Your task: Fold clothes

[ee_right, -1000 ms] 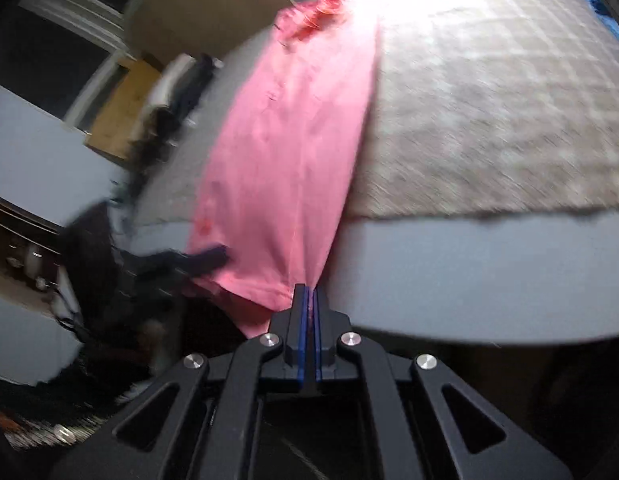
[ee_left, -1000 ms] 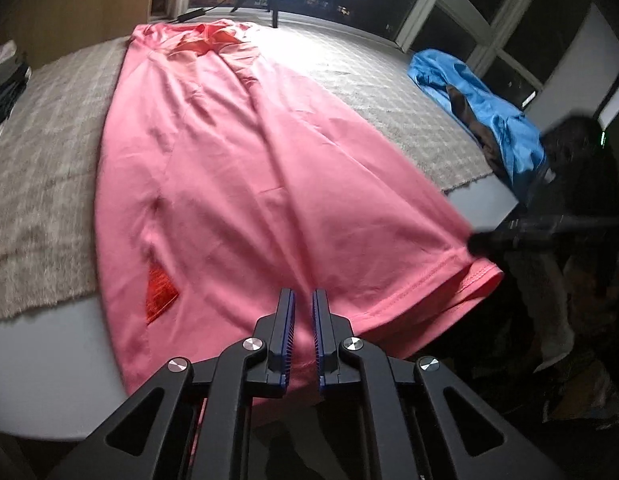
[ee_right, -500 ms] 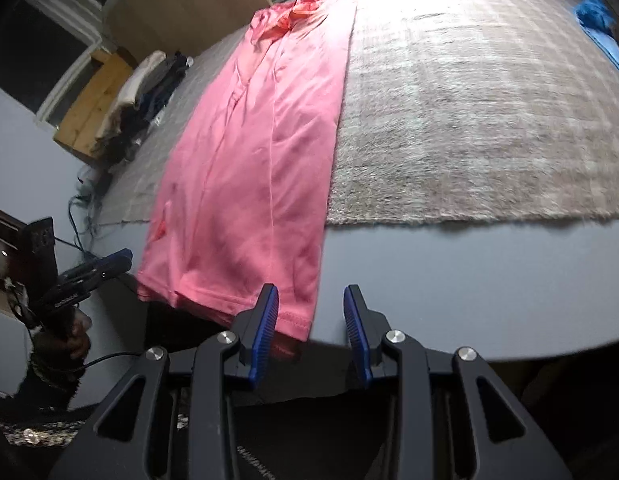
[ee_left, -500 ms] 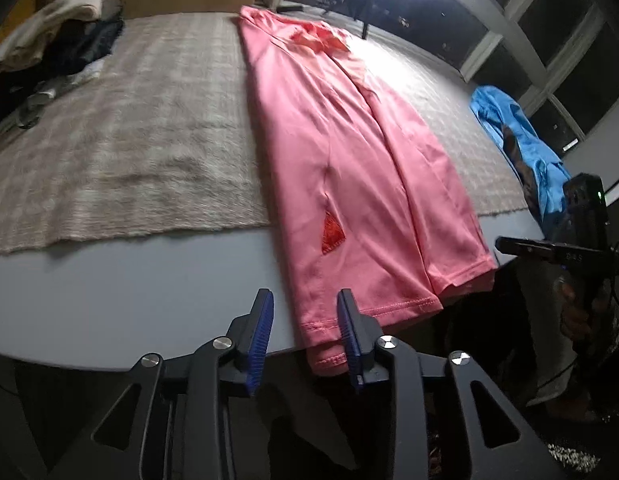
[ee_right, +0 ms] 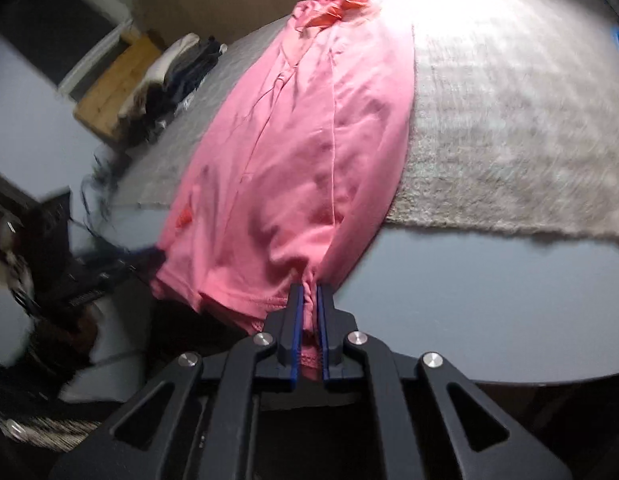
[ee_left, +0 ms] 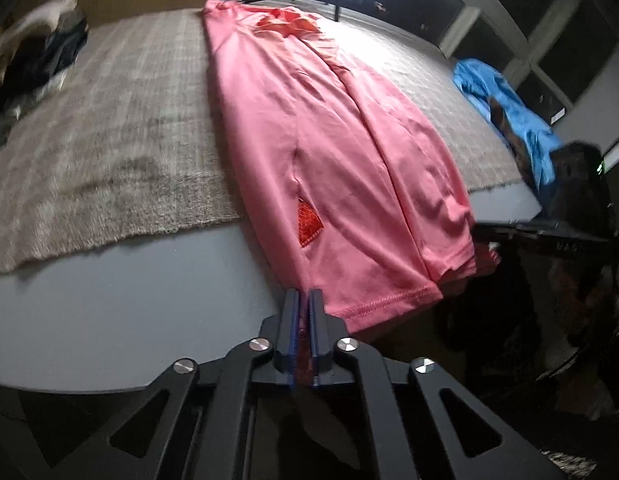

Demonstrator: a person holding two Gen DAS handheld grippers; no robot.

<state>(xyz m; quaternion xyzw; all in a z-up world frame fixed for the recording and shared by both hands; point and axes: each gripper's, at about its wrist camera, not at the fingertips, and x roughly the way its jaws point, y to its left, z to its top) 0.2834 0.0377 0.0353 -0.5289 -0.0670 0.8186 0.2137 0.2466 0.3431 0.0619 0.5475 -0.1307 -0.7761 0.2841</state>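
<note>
A long pink garment lies folded lengthwise along the table, from the far end to the near edge; it also shows in the right wrist view. It has an orange-red patch near its hem. My left gripper is shut on the near left corner of the hem. My right gripper is shut on the bunched right corner of the hem, and its black body shows at the garment's right edge in the left wrist view.
A beige woven cloth covers most of the grey table. A blue garment lies at the far right. A pile of dark and white clothes sits at the far left, and shows in the right wrist view.
Half a second ago both grippers were open just in front of the hem. Now both have closed on the hem's corners, and the cloth bunches at the right gripper.
</note>
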